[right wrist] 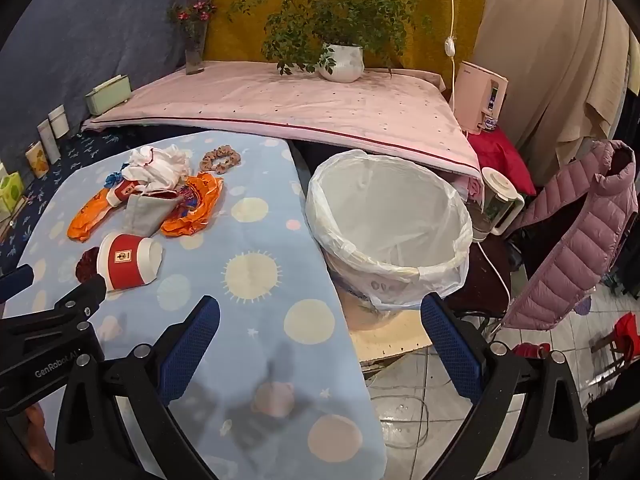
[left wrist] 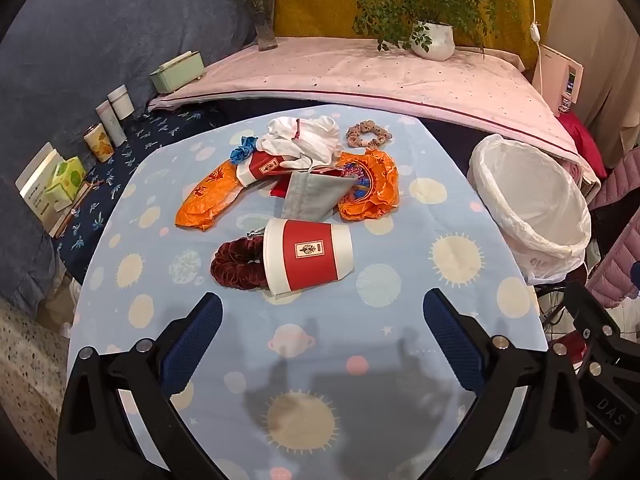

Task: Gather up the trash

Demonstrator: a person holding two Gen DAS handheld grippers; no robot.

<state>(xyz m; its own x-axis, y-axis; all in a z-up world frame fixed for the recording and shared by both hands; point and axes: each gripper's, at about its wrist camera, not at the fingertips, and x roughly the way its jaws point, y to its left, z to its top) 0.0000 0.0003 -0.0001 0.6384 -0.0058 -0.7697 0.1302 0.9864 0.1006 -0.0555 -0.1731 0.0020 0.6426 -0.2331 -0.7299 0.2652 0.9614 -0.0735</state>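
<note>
- Red-and-white paper cup lies on its side mid-table, dark red scrunchie touching it at 9 o'clock.
- Orange wrappers, a second cup and white cloth are piled at its 12 o'clock.
- Lined trash bin stands off the table edge at 3 o'clock.
- Left gripper and right gripper are both spread wide, holding nothing.

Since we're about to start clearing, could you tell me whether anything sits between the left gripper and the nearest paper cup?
Nothing visible does. The left gripper is open over bare tablecloth, and the red-and-white paper cup lies on its side just ahead. A dark red scrunchie touches the cup's left side, not the approach path.
</note>
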